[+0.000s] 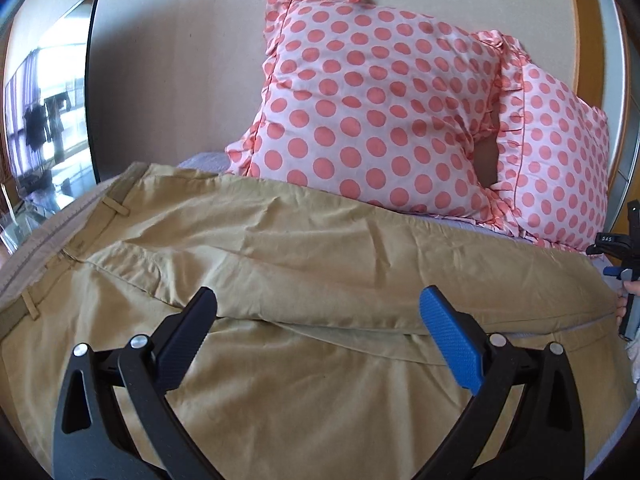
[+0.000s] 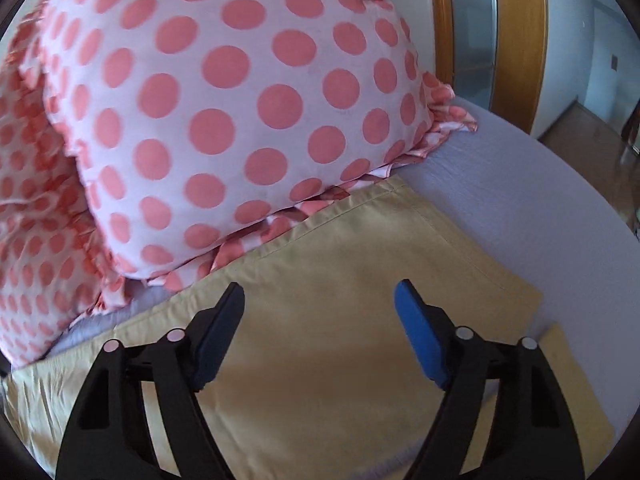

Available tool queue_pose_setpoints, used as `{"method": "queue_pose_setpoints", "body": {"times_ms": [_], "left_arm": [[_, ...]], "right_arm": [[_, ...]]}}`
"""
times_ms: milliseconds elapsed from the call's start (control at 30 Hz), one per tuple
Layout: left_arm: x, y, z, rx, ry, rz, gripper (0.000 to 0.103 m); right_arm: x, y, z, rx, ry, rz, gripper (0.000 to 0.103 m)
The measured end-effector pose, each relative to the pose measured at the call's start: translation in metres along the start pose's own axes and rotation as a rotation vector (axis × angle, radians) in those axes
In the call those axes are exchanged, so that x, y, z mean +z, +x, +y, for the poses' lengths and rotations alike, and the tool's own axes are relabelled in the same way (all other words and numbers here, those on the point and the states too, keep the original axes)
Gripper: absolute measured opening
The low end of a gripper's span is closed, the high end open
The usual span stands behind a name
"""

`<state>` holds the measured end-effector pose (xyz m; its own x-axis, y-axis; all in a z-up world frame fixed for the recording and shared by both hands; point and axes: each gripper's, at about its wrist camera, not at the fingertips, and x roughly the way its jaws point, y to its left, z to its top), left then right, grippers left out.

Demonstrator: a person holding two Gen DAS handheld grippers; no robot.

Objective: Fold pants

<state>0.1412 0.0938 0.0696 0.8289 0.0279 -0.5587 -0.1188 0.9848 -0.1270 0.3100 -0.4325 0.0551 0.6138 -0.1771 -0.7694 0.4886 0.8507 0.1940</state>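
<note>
Bed (image 2: 500,200): two pillows (image 1: 372,104), one pants (image 1: 280,248); both tongs (image 1: 318,312) agape.

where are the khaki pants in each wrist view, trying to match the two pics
Left wrist view: the khaki pants fill the lower half, waistband at far left, one leg folded over the other, under the open left gripper.
Right wrist view: the pants' hem end spans the lower centre on the lilac sheet, below the open right gripper.
Shared landmark: the polka-dot pillow, just behind the pants in both.
</note>
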Motion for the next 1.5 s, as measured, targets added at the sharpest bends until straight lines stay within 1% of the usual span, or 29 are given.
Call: {"method": "queue_pose_setpoints", "body": {"times_ms": [33, 100, 200, 267, 333, 367, 433, 467, 500, 533, 600, 667, 733, 833, 867, 933, 1033, 1067, 1133, 1167, 1200, 1267, 1333, 1367, 1400, 1433, 1467, 1500], "left_arm": [[-0.001, 0.006, 0.004, -0.022, -0.023, 0.036, 0.101], [-0.002, 0.014, 0.012, -0.077, -0.075, 0.069, 0.101], [-0.005, 0.026, 0.021, -0.114, -0.132, 0.12, 0.101], [-0.007, 0.031, 0.023, -0.124, -0.152, 0.148, 0.101], [-0.008, 0.033, 0.024, -0.133, -0.16, 0.156, 0.101], [-0.008, 0.032, 0.023, -0.136, -0.159, 0.155, 0.101], [-0.008, 0.032, 0.023, -0.144, -0.158, 0.157, 0.101], [-0.008, 0.033, 0.023, -0.146, -0.158, 0.159, 0.101], [-0.008, 0.034, 0.023, -0.147, -0.16, 0.162, 0.101], [-0.008, 0.034, 0.024, -0.148, -0.162, 0.163, 0.101], [-0.008, 0.034, 0.025, -0.149, -0.168, 0.164, 0.101], [-0.008, 0.033, 0.025, -0.148, -0.171, 0.163, 0.101], [-0.009, 0.033, 0.026, -0.148, -0.175, 0.159, 0.101], [-0.009, 0.033, 0.026, -0.148, -0.175, 0.159, 0.101], [-0.009, 0.033, 0.026, -0.148, -0.175, 0.16, 0.101], [-0.009, 0.033, 0.026, -0.15, -0.175, 0.16, 0.101], [-0.009, 0.033, 0.026, -0.146, -0.173, 0.165, 0.101], [-0.009, 0.033, 0.026, -0.143, -0.174, 0.165, 0.101], [-0.009, 0.032, 0.027, -0.139, -0.181, 0.163, 0.101], [-0.009, 0.032, 0.028, -0.138, -0.187, 0.163, 0.101], [-0.009, 0.033, 0.029, -0.138, -0.191, 0.163, 0.101], [-0.009, 0.034, 0.029, -0.138, -0.195, 0.168, 0.101], [-0.01, 0.037, 0.028, -0.139, -0.194, 0.181, 0.101], [-0.01, 0.038, 0.027, -0.142, -0.193, 0.188, 0.101], [-0.01, 0.039, 0.027, -0.145, -0.194, 0.195, 0.101], [-0.01, 0.04, 0.028, -0.147, -0.197, 0.199, 0.101], [-0.01, 0.041, 0.028, -0.15, -0.202, 0.2, 0.101], [-0.011, 0.04, 0.03, -0.157, -0.212, 0.192, 0.101]], "right_arm": [[0.008, 0.016, 0.001, -0.03, 0.024, 0.023, 0.076], [0.018, 0.039, 0.004, -0.081, 0.066, 0.054, 0.076], [0.029, 0.061, 0.006, -0.112, 0.14, 0.072, 0.077], [0.034, 0.07, 0.011, -0.167, 0.138, 0.064, 0.077], [0.033, 0.077, 0.019, -0.241, 0.08, 0.059, 0.076], [0.03, 0.078, 0.022, -0.268, 0.046, 0.044, 0.072], [0.021, 0.073, 0.019, -0.251, 0.037, 0.001, 0.056], [0.019, 0.069, 0.015, -0.239, 0.047, -0.011, 0.034], [0.017, 0.067, 0.009, -0.216, 0.061, -0.017, 0.02], [0.015, 0.064, 0.002, -0.182, 0.077, -0.019, 0.018], [0.01, 0.058, -0.011, -0.093, 0.113, -0.016, 0.008], [-0.002, 0.039, -0.029, 0.016, 0.172, -0.044, 0.005], [-0.019, 0.012, -0.05, 0.112, 0.206, -0.09, 0.005], [-0.06, -0.036, -0.085, 0.275, 0.281, -0.125, 0.005], [-0.068, -0.047, -0.087, 0.299, 0.296, -0.123, 0.005], [-0.087, -0.058, -0.1, 0.314, 0.321, -0.093, 0.005], [-0.086, -0.061, -0.105, 0.346, 0.403, 0.006, 0.007], [-0.085, -0.059, -0.11, 0.357, 0.438, 0.026, 0.013], [-0.09, -0.056, -0.113, 0.362, 0.463, 0.034, 0.033], [-0.089, -0.054, -0.112, 0.356, 0.465, 0.03, 0.052], [-0.091, -0.052, -0.115, 0.35, 0.471, 0.027, 0.057], [-0.091, -0.047, -0.117, 0.351, 0.482, 0.028, 0.057], [-0.087, -0.043, -0.116, 0.343, 0.477, 0.007, 0.056], [-0.086, -0.041, -0.115, 0.336, 0.465, -0.006, 0.042], [-0.083, -0.038, -0.113, 0.329, 0.449, -0.014, 0.01], [-0.082, -0.036, -0.113, 0.335, 0.432, -0.014, 0.004], [-0.082, -0.038, -0.114, 0.367, 0.432, -0.023, 0.004], [-0.083, -0.046, -0.117, 0.406, 0.425, -0.056, 0.003]]}}
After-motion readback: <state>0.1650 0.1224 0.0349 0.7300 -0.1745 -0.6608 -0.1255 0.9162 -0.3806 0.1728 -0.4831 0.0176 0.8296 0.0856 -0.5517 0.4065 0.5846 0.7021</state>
